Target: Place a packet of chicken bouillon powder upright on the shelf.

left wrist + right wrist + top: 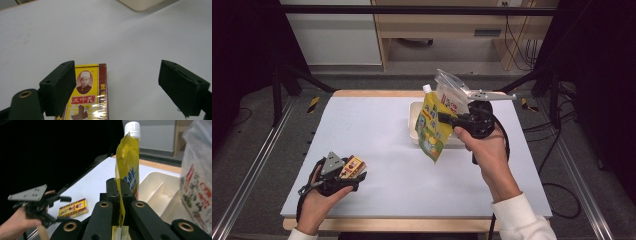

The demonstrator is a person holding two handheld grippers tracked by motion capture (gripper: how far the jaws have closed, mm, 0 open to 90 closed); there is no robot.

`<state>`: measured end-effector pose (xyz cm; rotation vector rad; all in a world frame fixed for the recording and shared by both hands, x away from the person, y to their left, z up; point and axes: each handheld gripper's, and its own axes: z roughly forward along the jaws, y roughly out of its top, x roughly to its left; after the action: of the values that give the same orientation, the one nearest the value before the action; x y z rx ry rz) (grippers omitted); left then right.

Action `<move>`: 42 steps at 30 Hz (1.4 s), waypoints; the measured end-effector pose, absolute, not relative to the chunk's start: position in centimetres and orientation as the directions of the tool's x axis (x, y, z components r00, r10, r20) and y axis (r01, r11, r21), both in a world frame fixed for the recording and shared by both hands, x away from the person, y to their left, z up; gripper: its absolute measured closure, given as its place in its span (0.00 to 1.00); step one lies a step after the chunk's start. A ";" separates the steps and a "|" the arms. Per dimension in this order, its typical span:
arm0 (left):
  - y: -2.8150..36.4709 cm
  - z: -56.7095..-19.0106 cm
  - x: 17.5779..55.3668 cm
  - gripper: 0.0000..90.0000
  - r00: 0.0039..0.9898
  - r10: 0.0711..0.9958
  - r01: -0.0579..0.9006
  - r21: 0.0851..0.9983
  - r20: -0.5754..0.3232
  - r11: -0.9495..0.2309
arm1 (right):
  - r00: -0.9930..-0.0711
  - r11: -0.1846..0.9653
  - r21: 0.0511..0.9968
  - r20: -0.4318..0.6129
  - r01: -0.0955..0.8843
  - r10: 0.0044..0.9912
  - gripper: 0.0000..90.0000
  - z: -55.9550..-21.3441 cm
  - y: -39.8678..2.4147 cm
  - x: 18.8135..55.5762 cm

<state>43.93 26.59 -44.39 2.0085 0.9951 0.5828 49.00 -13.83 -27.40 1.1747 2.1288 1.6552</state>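
1. The right claw (447,118) is clamped tight on a yellow spouted pouch (432,131), holding it above the table (377,130) at the far right, over the near edge of a cream tray (414,119).
2. In the right gripper view the two black jaws pinch the pouch's (128,167) flat edge between them, with its white cap (132,128) pointing up.
3. In the high view the pouch hangs tilted, cap toward the far side and bottom corner toward the near side.
4. A clear plastic bag (452,92) with red print sits just behind the pouch at the tray's far right; in the right gripper view it (197,177) rises beside the tray (160,192).
5. The left claw (357,172) sits low at the near left of the table, jaws spread wide and gripping nothing.
6. A small yellow and dark red box (353,166) lies flat on the table between those jaws.
7. In the left gripper view the box (87,97) lies right against one jaw's pad, while the other jaw stands well apart from it.
8. The right gripper view shows the left claw (63,207) with the box (73,208) just beside it.
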 end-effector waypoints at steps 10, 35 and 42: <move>26.7 -44.6 44.0 0.16 0.584 0.810 0.449 0.811 0.051 -0.374 | -0.614 0.010 0.889 0.308 0.459 0.727 1.00 -27.0 -13.1 50.8; 27.0 -44.6 44.1 0.15 0.573 0.818 0.455 0.815 0.040 -0.358 | -0.552 -0.065 0.902 0.317 0.427 0.772 1.00 -26.9 -11.0 54.0; 27.1 -44.6 44.1 0.15 0.574 0.818 0.458 0.814 0.037 -0.357 | -0.521 -0.083 0.902 0.318 0.424 0.792 1.00 -26.7 -10.6 55.2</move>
<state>44.12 27.12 -44.61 2.0053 1.0192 0.5716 55.17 -10.56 -26.71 1.3194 1.8782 1.6359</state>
